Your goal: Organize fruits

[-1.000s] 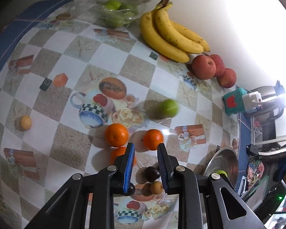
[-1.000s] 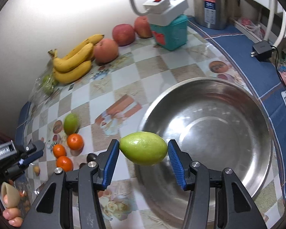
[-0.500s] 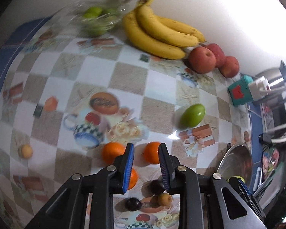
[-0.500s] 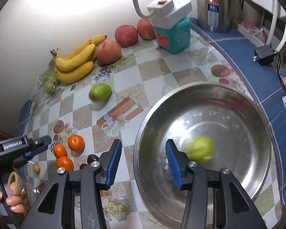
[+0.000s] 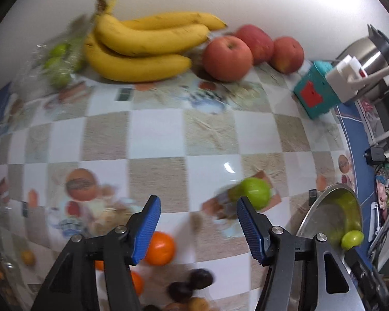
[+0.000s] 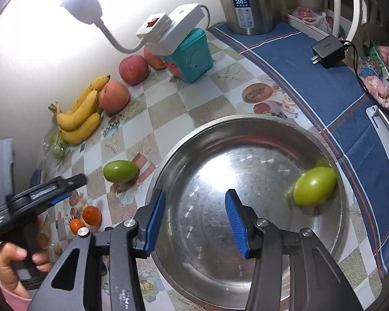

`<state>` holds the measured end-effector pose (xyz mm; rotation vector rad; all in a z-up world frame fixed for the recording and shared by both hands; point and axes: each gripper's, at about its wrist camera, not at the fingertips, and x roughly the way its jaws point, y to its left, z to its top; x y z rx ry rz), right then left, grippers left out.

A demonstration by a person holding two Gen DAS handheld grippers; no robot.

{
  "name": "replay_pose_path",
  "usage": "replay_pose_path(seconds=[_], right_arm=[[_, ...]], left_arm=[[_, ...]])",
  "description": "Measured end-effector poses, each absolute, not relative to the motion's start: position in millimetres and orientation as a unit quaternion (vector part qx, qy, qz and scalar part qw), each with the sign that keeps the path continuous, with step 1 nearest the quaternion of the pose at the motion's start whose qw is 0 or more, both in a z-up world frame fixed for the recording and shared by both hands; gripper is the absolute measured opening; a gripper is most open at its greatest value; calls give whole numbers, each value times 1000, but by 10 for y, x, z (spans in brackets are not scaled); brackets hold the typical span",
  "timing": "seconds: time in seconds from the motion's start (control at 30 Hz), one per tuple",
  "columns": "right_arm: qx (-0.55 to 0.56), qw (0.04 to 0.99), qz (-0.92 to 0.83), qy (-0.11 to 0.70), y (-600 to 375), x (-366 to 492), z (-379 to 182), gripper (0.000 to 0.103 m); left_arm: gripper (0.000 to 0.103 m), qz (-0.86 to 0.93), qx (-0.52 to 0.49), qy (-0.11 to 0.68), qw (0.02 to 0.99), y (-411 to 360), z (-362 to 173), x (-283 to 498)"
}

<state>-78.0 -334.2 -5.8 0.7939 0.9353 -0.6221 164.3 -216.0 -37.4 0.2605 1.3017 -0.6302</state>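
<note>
- Hovering over the checkered tablecloth (image 5: 210, 140), the left gripper (image 5: 197, 223) has just been opening its blue jaws; they stand apart with nothing between them.
- One green fruit (image 5: 255, 193) lies on the cloth just beyond the tip of the left gripper's right-hand finger, outside the gap and not touching either pad as far as the blur allows.
- In the right wrist view the same green fruit (image 6: 120, 171) rests on the cloth just left of the steel bowl (image 6: 194, 140), beside its rim and apart from it.
- The right gripper (image 6: 195, 217) hangs above the near left part of the bowl, jaws spread and empty.
- A second green fruit (image 6: 314, 190) lies inside the bowl against its right wall, well to the right of the right gripper's jaws.
- Oranges (image 5: 159, 247) sit on the cloth near the left gripper's left-hand finger, partly hidden behind it; small dark fruits (image 5: 201, 278) lie nearer still, blurred.
- A bunch of bananas (image 5: 145, 51) and three red apples (image 5: 227, 58) lie along the far wall, with a bag of green fruit (image 5: 58, 63) to the left of the bananas.
- A hand (image 6: 10, 261) holds the left gripper's grip at the near left of the right wrist view.
</note>
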Motion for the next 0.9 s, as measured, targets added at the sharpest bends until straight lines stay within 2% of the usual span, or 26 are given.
replay_pose_path(seconds=[0.33, 0.4, 0.6, 0.9], right_arm=[[376, 770, -278, 435, -3361, -803, -110, 49], [377, 768, -277, 437, -3362, -804, -129, 49], [379, 769, -273, 437, -3365, -803, -145, 49], [388, 769, -278, 425, -3407, -869, -112, 50]], left_arm=[[66, -295, 147, 597, 731, -2638, -600, 1550], [57, -298, 148, 596, 730, -2677, -617, 1534], [56, -301, 167, 583, 736, -2710, -574, 1453], [56, -364, 104, 556, 740, -2599, 37, 1121]])
